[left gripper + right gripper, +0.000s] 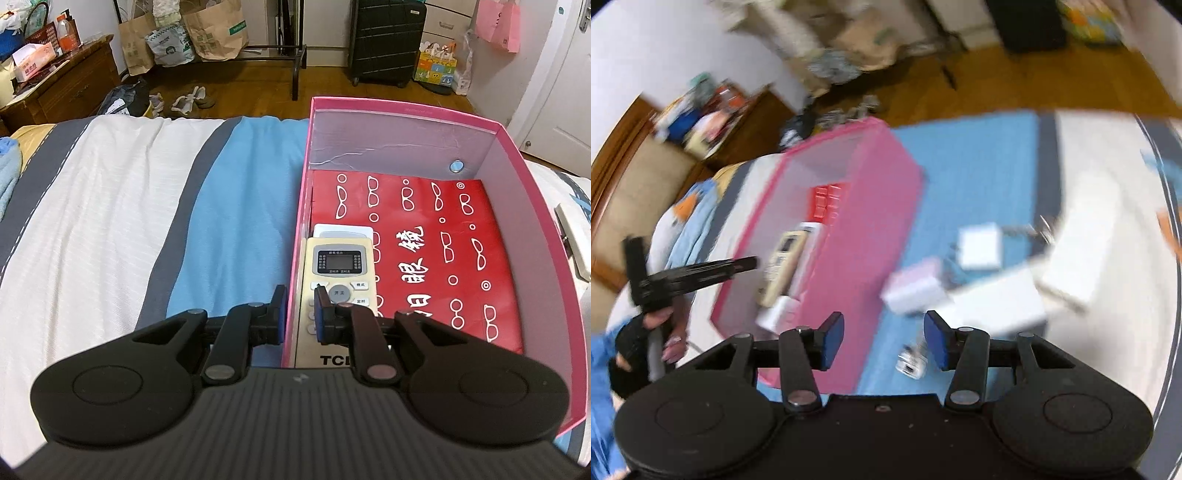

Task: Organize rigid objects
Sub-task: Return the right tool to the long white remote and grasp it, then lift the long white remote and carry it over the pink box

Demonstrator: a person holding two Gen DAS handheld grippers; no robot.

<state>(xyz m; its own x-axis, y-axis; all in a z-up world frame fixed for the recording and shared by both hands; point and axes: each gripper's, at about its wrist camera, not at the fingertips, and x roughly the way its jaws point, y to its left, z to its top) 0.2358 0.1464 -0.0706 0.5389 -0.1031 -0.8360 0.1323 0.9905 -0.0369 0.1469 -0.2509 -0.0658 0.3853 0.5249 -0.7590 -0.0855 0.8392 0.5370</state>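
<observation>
An open pink box (406, 107) stands on the striped bed. Inside it lie a red bag (443, 240) printed with glasses and a beige remote (338, 266) resting on a white flat item (343, 230). My left gripper (300, 295) straddles the box's left wall, one finger outside and one inside above the remote, and is shut on that wall. The right wrist view is blurred. In it my right gripper (884, 332) is open and empty above the blue stripe, right of the pink box (871, 206). Near it lie a small clear item (911, 360) and white boxes (982, 245).
A gloved hand (646, 332) holds the left tool at the box's far side. A white item (570, 236) lies right of the box. Beyond the bed's end are a wooden floor, shoes (188, 101), paper bags (218, 29), a black suitcase (384, 40) and a cluttered wooden cabinet (62, 85).
</observation>
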